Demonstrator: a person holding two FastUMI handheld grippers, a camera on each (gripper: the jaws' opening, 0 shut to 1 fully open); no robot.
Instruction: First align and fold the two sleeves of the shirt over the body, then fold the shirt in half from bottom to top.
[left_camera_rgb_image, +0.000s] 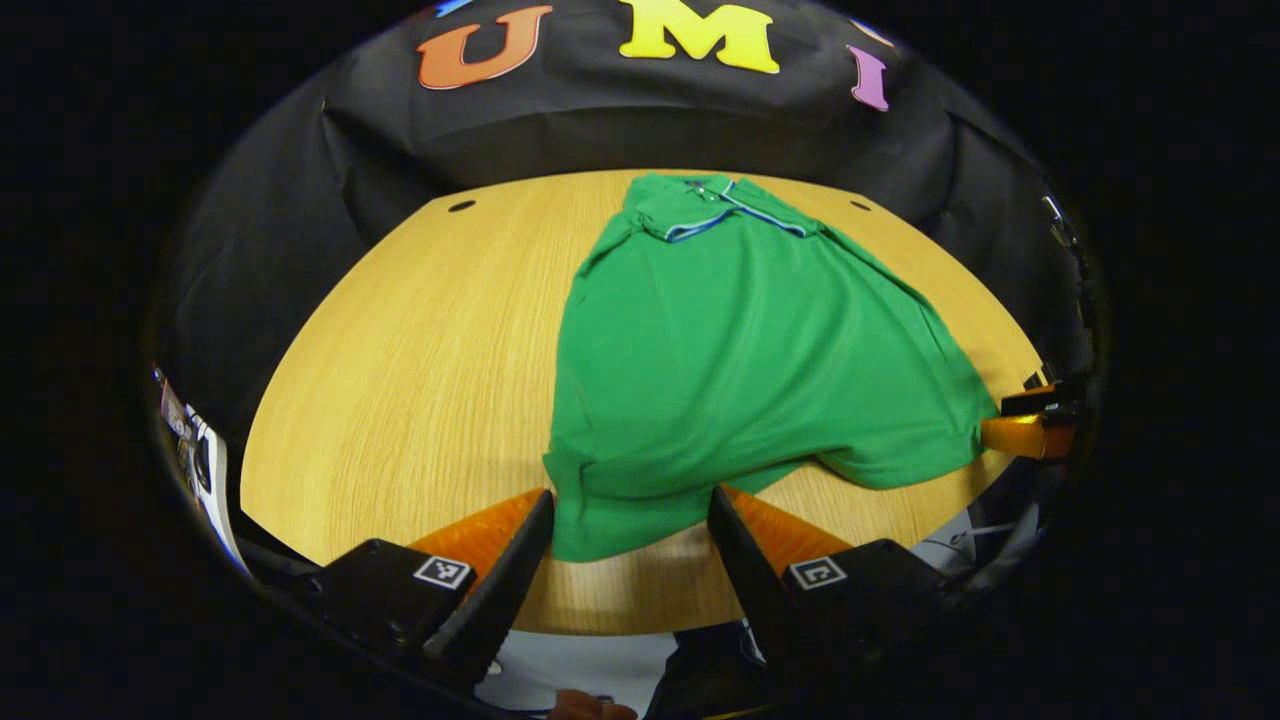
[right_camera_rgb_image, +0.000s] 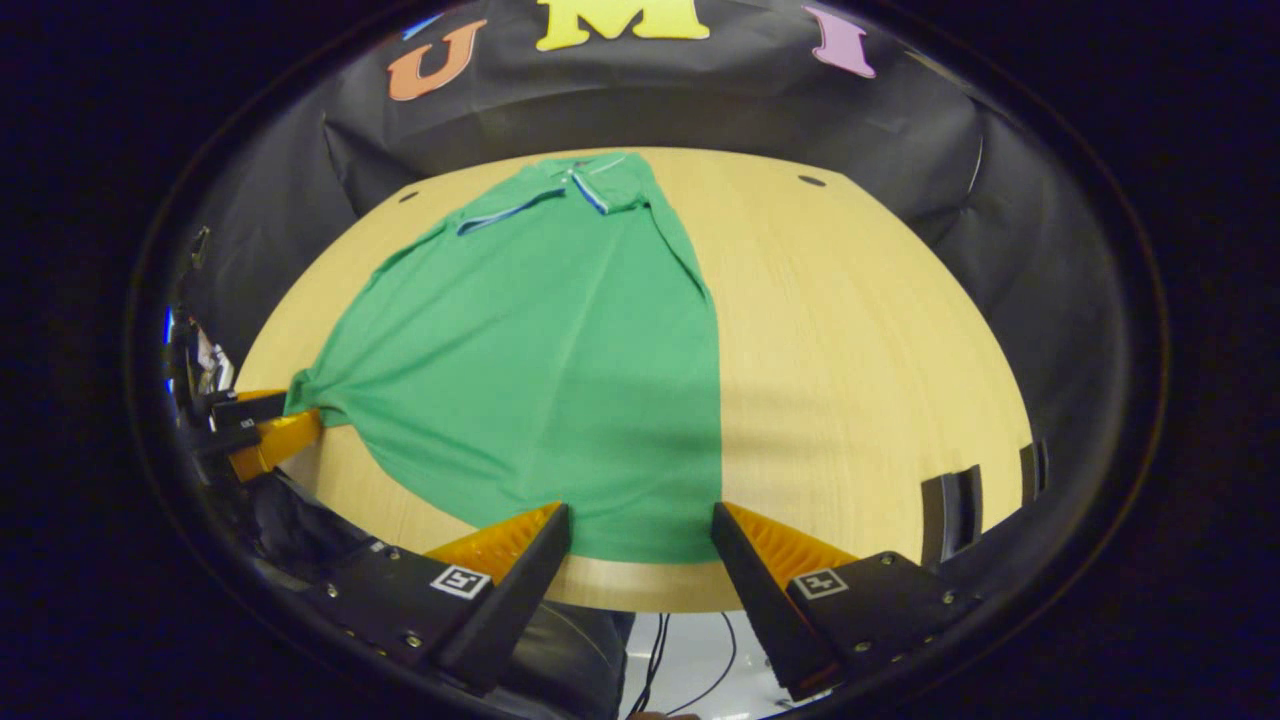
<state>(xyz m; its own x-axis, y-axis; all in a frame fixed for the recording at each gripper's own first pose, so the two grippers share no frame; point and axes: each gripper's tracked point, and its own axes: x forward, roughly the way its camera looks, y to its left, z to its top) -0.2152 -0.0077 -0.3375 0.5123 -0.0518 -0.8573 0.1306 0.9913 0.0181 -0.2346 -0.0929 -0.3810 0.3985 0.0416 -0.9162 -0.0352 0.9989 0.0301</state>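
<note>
Shirt (left_camera_rgb_image: 740, 370) flat on table (left_camera_rgb_image: 400, 380), sleeves folded in; left claw (left_camera_rgb_image: 630, 520), right claw (right_camera_rgb_image: 640, 530) spread wide at hem, apparently gripping nothing.

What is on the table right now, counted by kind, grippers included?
Shirt: 1
Table: 1
Grippers: 2, the left gripper and the right gripper
Total: 4
</note>
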